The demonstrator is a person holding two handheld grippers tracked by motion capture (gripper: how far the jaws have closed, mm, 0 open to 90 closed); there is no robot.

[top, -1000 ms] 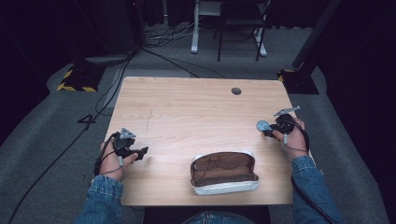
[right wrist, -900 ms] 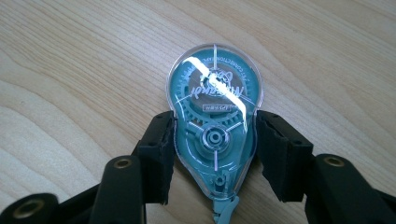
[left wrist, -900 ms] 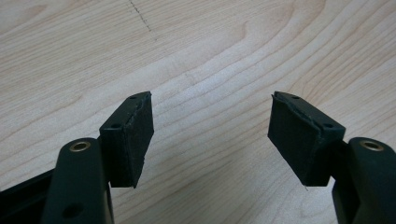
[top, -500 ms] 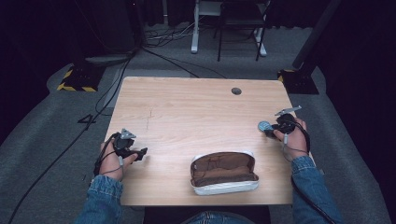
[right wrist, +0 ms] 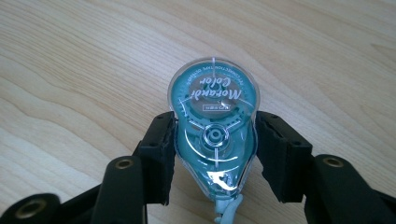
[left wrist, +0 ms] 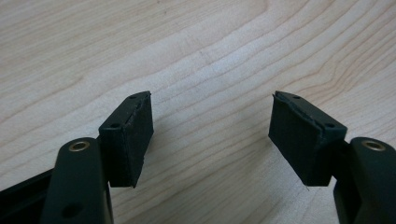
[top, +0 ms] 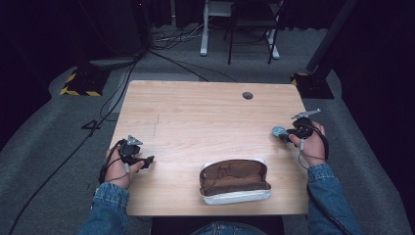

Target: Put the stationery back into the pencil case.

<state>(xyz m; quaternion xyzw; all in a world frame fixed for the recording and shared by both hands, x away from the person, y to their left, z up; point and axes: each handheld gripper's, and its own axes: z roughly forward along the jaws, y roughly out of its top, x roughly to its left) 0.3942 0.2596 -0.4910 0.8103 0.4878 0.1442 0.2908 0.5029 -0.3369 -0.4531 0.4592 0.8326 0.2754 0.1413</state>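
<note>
right gripper (right wrist: 212,154): clamped on teal correction tape (right wrist: 213,135), lid reads "Morandi Color" | left gripper (left wrist: 210,135): jaws apart over bare table (left wrist: 201,51)

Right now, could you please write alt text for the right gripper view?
The right tool grips a teal correction tape dispenser by its sides, its rounded end pointing away from the camera. A light wooden table lies beneath.

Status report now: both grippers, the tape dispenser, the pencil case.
Left gripper open, empty. Right gripper shut on teal correction tape dispenser over table. Pencil case open at near edge, path clear.
</note>
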